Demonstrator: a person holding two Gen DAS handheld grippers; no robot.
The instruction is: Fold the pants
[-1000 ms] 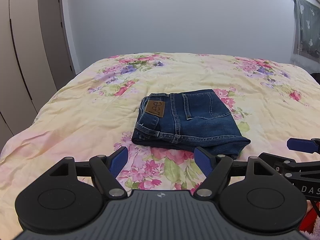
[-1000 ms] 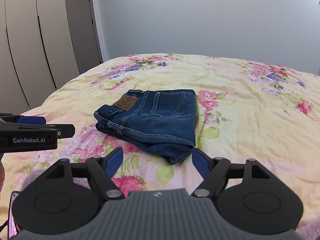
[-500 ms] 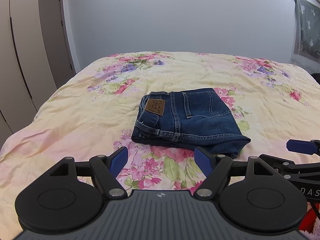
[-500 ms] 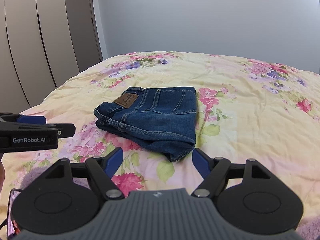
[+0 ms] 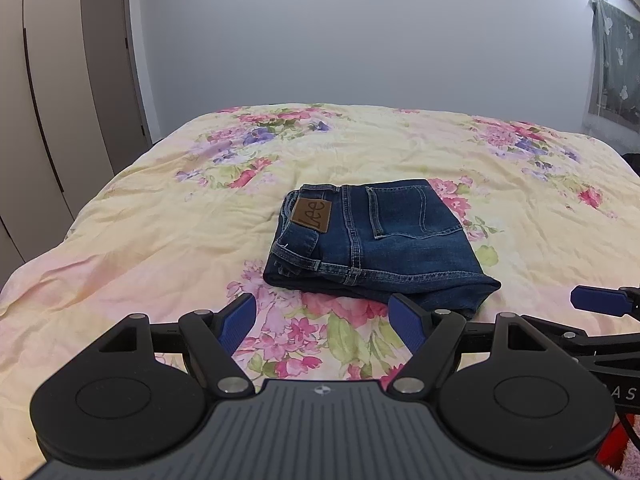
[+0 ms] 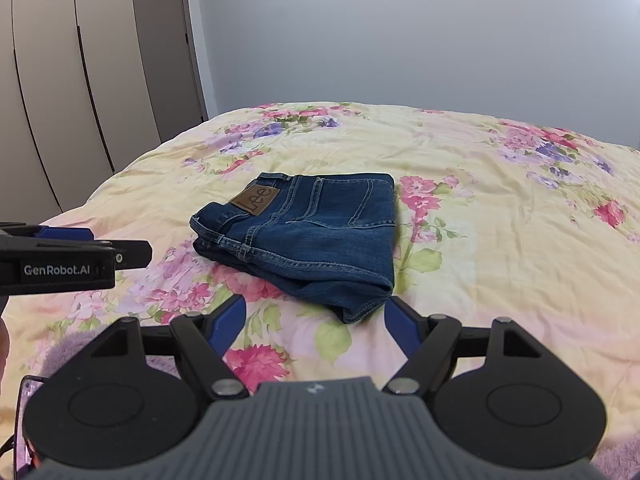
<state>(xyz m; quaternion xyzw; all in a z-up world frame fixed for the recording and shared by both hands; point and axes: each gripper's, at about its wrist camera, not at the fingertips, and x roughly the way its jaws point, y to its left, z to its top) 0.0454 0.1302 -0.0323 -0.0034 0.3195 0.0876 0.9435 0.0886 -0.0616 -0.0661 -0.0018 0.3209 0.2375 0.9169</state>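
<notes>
**Jeans folded, both grippers off them**

My left gripper (image 5: 324, 318) hangs w/ blue pads spread wide, holding nothing; right gripper (image 6: 316, 320) same, jaws wide apart, empty. Just ahead of both: the pants (image 5: 376, 240), dark blue denim folded into a compact stack, waistband at left, brown Lee patch (image 5: 312, 216) and back pocket facing up. They lie mid-bed on the floral bedspread (image 5: 160, 232).
</notes>
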